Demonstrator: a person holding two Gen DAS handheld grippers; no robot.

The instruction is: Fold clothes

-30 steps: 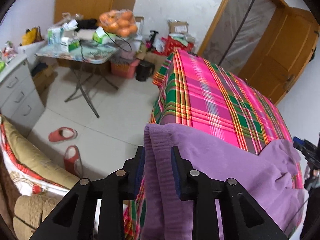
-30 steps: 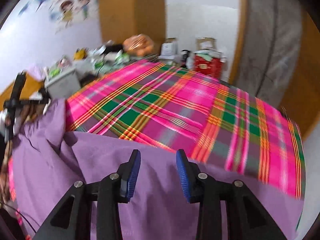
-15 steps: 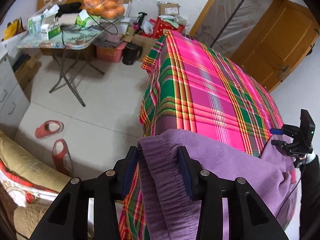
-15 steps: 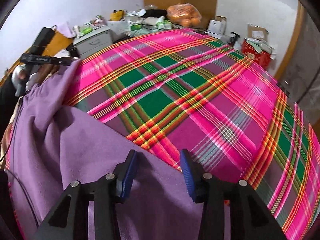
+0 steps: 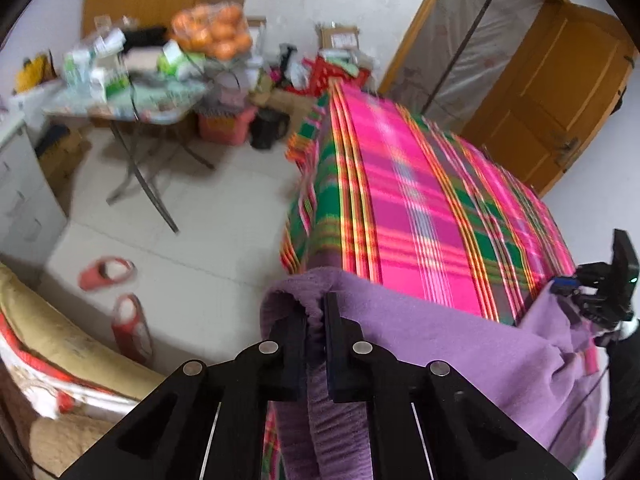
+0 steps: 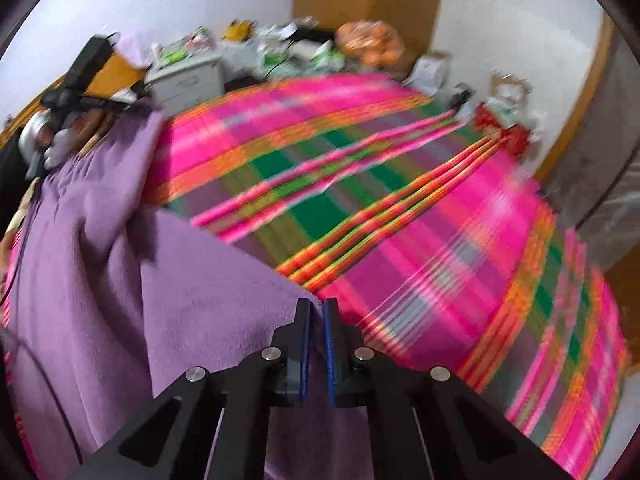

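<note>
A bed draped in a pink, green and orange plaid cloth [image 5: 420, 208] fills the room; beyond it stand a cluttered folding table [image 5: 132, 100] with a bag of oranges [image 5: 212, 36], and red slippers [image 5: 106, 272] on pale floor tiles. In the left wrist view the left tongs [image 5: 314, 312], half a second ago apart around the fabric, now pinch a bunched edge of the fuzzy purple garment [image 5: 440, 336] at the bed's near corner. In the right wrist view the right tongs [image 6: 316, 308], earlier spread wide, have closed thinly on the purple garment's [image 6: 168, 280] other edge; the soft fabric sags between both grips. The picture is motion-blurred.
</note>
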